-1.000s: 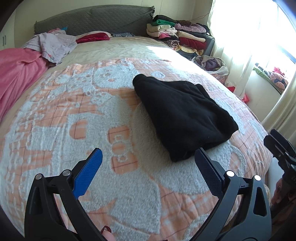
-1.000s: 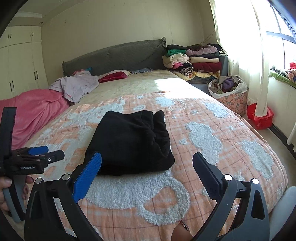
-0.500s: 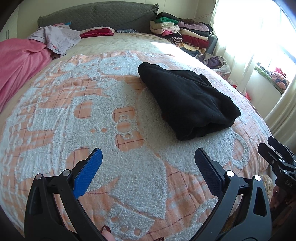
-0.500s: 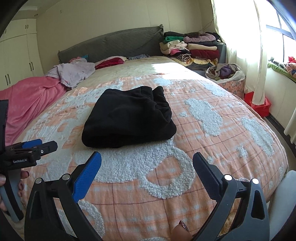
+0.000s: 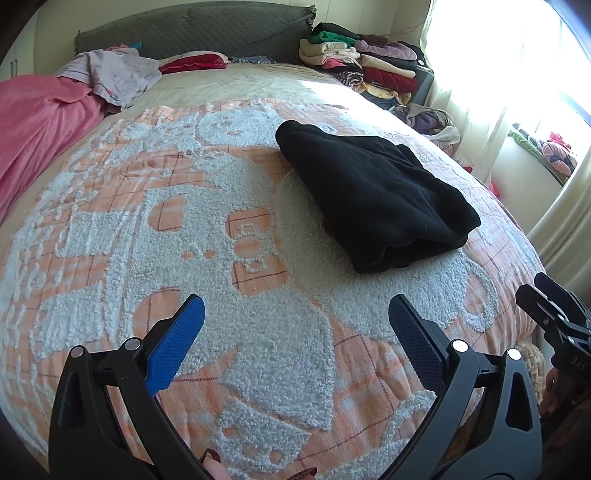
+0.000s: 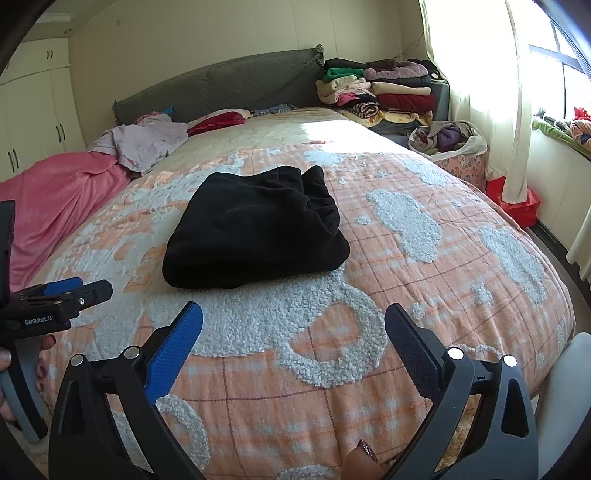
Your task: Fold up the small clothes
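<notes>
Black garment (image 6: 255, 229), lengthwise toward headboard (image 6: 221, 85)

Bedroom. Wide bed under an orange-and-white tufted plaid blanket (image 6: 424, 266); grey-green quilted headboard (image 6: 229, 86) against a cream wall (image 6: 221, 33). White built-in wardrobe doors with dark handles (image 6: 33, 114) at left. Bright window (image 6: 569, 77) at right behind a sheer cream curtain (image 6: 491, 92), casting a sun patch on the mattress. Dark floor strip (image 6: 554, 240) along the window wall.
</notes>
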